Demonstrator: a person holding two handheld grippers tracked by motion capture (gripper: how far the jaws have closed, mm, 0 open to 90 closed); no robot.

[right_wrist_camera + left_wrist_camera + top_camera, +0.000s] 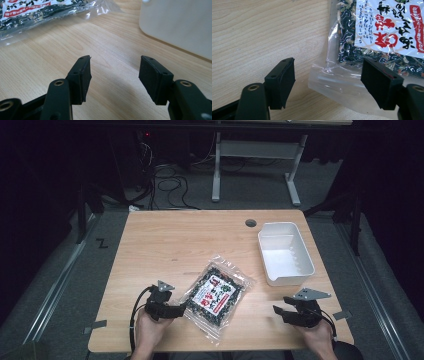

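Note:
A clear plastic bag (218, 295) of dark dried food with a white and red label lies flat on the wooden table (190, 240), near the front middle. My left gripper (181, 309) is open at the bag's left corner; in the left gripper view the bag's clear sealed edge (332, 80) lies between the two jaws. My right gripper (278, 311) is open above bare wood at the front right, with nothing between its jaws. From there the bag (30, 12) lies to the upper left.
An empty white plastic bin (285, 252) stands at the table's right side; its wall (180, 25) rises close ahead of my right gripper. A round cable hole (250, 223) sits near the back edge. Cables and a desk frame (255, 160) lie on the floor beyond.

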